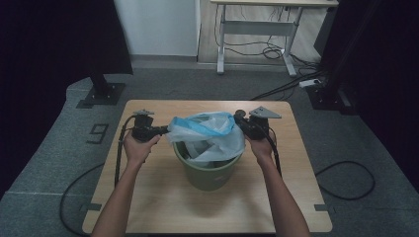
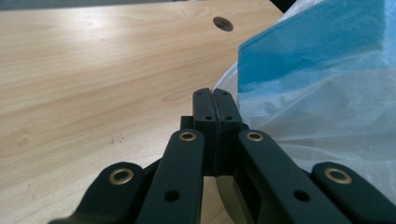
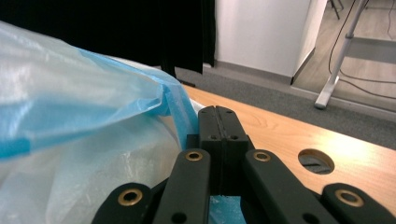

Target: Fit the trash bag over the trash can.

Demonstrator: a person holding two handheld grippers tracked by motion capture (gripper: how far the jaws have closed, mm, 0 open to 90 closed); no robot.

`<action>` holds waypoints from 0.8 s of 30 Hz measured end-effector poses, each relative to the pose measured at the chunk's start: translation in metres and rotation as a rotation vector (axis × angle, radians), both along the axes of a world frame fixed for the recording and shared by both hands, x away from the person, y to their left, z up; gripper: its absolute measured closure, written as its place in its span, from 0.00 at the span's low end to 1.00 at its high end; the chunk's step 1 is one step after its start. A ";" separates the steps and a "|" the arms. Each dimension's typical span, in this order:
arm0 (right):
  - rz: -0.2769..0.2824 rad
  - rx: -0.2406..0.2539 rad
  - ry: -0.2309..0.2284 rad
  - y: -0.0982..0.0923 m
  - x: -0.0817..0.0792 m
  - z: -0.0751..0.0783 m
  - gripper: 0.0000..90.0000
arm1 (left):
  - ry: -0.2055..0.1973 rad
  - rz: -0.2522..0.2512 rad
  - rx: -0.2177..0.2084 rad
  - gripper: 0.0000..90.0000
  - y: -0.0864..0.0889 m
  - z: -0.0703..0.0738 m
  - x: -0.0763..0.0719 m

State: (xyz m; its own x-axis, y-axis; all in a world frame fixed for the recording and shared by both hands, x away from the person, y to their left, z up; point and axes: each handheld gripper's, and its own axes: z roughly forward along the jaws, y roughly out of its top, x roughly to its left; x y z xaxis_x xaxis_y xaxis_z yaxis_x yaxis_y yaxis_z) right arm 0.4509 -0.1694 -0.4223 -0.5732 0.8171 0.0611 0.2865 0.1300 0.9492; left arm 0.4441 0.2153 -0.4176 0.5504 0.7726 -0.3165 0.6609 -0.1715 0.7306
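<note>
1. High view: I hold my left tool (image 1: 160, 130) and my right tool (image 1: 240, 120) on either side of a green bin (image 1: 207, 173) that stands at the middle of the table (image 1: 148, 197). A pale plastic bag (image 1: 210, 133) with a blue band is stretched between them, its mouth above the bin's rim and its body hanging down inside. Each tool meets the bag at one side edge, the left one at the bag's left, the right one at its right.

2. Left gripper view: my left tool (image 2: 215, 93) has its jaws pressed flat together. The bag (image 2: 322, 107) lies just to the right of them, touching the tips, so the film appears pinched there. Bare table (image 2: 93, 74) with a round hole (image 2: 223, 23) spreads to the left.

3. Right gripper view: my right tool (image 3: 217, 112) is likewise clamped tight. The bag (image 3: 79, 140) billows at its left, the blue edge running down against the jaws and under them. The table (image 3: 280, 130) lies to the right.
</note>
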 end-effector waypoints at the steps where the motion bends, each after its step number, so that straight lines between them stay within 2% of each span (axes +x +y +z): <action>1: 0.003 -0.005 0.012 0.000 0.001 -0.001 0.99 | 0.007 -0.004 0.004 1.00 -0.001 -0.001 0.001; 3: 0.003 -0.009 0.023 0.000 0.002 -0.002 0.99 | 0.014 -0.007 0.008 1.00 -0.002 -0.002 0.002; 6: -0.008 -0.021 0.056 0.000 0.005 -0.006 0.99 | 0.042 -0.014 0.040 1.00 -0.005 -0.009 0.003; 9: -0.018 -0.013 0.076 -0.004 0.007 -0.010 0.99 | 0.020 -0.010 0.027 1.00 -0.002 -0.011 -0.001; 11: -0.009 0.015 0.080 -0.007 0.007 -0.010 0.99 | 0.009 -0.021 0.028 1.00 -0.002 -0.009 -0.003; 15: -0.007 0.024 0.061 -0.008 0.002 -0.004 0.98 | 0.003 -0.033 0.007 1.00 -0.001 -0.007 -0.006; 18: -0.070 0.051 -0.007 -0.013 -0.007 0.005 0.77 | -0.007 -0.033 0.006 1.00 0.000 -0.006 -0.008; 20: -0.101 0.069 -0.044 -0.020 -0.014 0.012 0.71 | -0.007 -0.034 0.005 1.00 0.001 -0.006 -0.008; 22: -0.099 0.078 -0.064 -0.027 -0.020 0.018 0.66 | -0.007 -0.034 0.003 1.00 0.001 -0.006 -0.008; 24: -0.060 0.080 -0.065 -0.032 -0.029 0.024 0.63 | -0.009 -0.035 0.001 1.00 0.001 -0.006 -0.008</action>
State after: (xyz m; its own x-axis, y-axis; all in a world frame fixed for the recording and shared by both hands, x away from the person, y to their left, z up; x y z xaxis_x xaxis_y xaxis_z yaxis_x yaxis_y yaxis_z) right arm 0.4220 -0.2009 -0.3987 -0.5282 0.8441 0.0922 0.2291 0.0370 0.9727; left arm 0.4357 0.2166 -0.4235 0.5798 0.7534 -0.3104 0.6476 -0.1950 0.7366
